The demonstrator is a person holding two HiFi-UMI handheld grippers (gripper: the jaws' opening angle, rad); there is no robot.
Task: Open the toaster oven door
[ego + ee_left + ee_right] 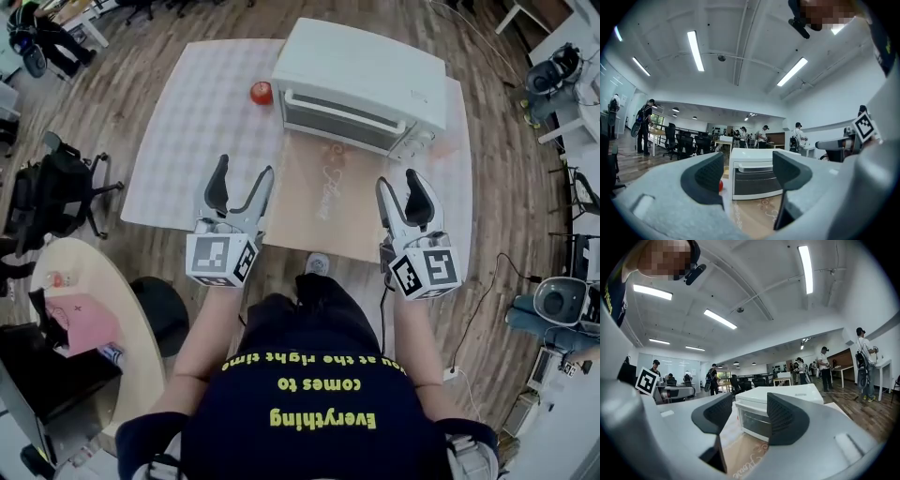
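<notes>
1. The toaster oven (361, 84) is white and stands in the upper middle of the head view, at the far side of the table (187, 150). Its front faces the person.
2. Its door (339, 122) is closed. A long white handle (342, 105) runs along the top edge of the door.
3. A small red object (261, 92) lies on the table just left of the oven, apart from it.
4. A pale checked cloth covers the table. In front of the oven lies a tan mat (319, 202) with curly writing on it.
5. The left hand-held gripper (246, 167) is in the middle left of the head view, over the near part of the table. Its jaws are wide apart and there is nothing between them. In the left gripper view the oven shows through the gap, well apart from the pads.
6. The right hand-held gripper (397, 180) is in the middle right of the head view, over the right edge of the tan mat. Its jaws are also wide apart and hold nothing. The oven is well in front of it.
7. Neither gripper touches the oven.
8. The floor (506, 187) is of wood. A black office chair (56, 187) stands at the left edge of the head view, and a round table (103, 309) is at the lower left.
</notes>
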